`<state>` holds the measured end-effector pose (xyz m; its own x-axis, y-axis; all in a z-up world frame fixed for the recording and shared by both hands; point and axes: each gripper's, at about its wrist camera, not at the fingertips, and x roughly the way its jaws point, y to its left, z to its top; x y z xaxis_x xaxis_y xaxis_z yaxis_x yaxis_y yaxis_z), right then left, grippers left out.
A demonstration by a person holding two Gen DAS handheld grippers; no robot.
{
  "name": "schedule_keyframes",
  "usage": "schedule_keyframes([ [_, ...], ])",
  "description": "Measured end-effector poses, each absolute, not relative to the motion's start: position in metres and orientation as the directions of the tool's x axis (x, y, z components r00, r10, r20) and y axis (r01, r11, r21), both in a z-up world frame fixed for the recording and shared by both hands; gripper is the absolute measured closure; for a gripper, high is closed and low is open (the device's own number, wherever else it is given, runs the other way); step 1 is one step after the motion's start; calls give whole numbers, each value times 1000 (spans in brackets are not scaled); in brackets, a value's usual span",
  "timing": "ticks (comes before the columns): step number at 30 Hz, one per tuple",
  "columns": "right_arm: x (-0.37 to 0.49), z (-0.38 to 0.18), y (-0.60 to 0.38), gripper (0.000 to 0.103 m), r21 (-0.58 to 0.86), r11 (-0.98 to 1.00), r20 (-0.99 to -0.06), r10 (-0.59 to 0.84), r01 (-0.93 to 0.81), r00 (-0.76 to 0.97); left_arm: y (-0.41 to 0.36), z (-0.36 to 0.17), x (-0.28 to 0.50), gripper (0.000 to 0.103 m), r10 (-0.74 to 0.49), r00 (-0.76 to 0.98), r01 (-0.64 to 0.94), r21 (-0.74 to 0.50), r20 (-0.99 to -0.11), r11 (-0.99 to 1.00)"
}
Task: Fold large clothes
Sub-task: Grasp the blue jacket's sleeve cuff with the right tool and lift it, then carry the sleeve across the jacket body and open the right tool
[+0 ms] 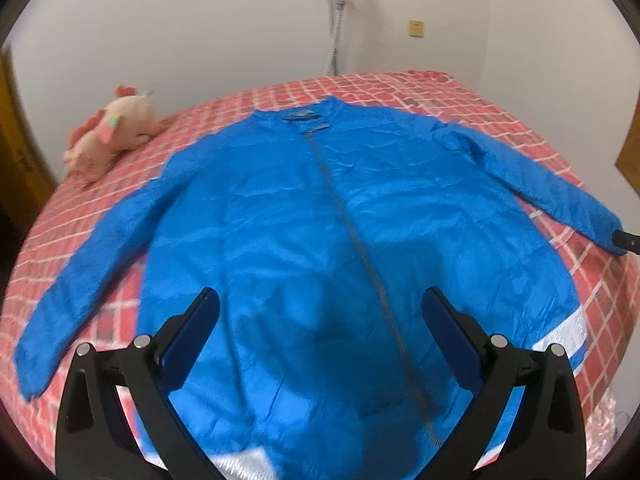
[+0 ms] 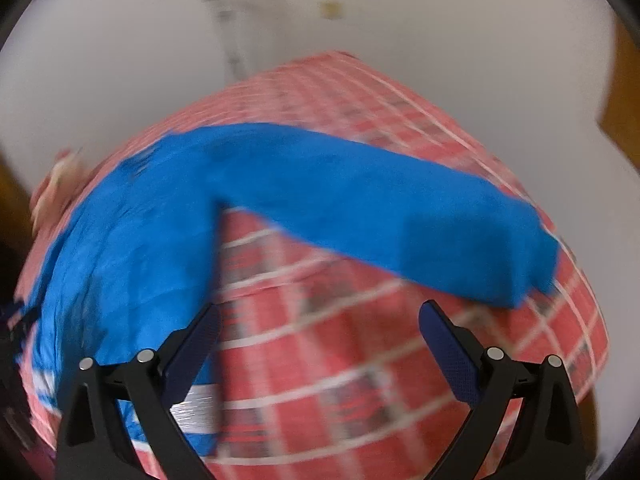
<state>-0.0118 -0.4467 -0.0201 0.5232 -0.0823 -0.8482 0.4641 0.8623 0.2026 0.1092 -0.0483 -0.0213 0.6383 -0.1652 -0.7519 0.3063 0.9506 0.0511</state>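
A large blue zip jacket lies flat, front up, on the bed, both sleeves spread out to the sides. My left gripper is open and empty above the jacket's lower front, near the zip. My right gripper is open and empty over bare bedspread, below the jacket's right sleeve and beside its side hem. The right wrist view is motion-blurred. A dark gripper tip shows at the right sleeve's cuff in the left wrist view.
The bed has a red and white checked cover. A pink plush toy lies at its far left. A white wall with a metal pole stands behind. Wooden furniture is at the right.
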Motion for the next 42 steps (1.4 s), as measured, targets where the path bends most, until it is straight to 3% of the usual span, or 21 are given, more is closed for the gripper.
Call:
schedule_keyframes([
  [5,-30,-51,-532,4,312,699,-896,-9,643,444,-49,-27,141,3,-161,611,274,16,-775,962],
  [12,-30,-72,-568,11,391,595,-889,48,702,455,-44,-33,169,3,-150,612,239,0,-777,971],
  [15,-24,-72,-575,25,401,582,-882,36,708,470,-43,-38,176,3,-149,609,234,-4,-779,972],
  [17,-22,-71,-576,51,367,582,-892,-2,726,453,-42,-43,179,3,-156,599,234,-14,-785,972],
  [19,-24,-70,-580,64,373,569,-887,-13,733,462,-42,-47,182,3,-161,590,237,-21,-791,971],
  [23,-33,-57,-577,78,396,570,-865,-32,720,501,-38,-51,183,3,-162,590,234,-24,-791,972],
  [31,-22,-2,-550,89,375,662,-805,-116,649,582,-35,-47,178,3,-183,603,249,-35,-777,968],
  [42,112,48,-447,91,263,871,-741,-93,414,666,-21,-45,183,3,-188,608,213,-69,-772,975],
])
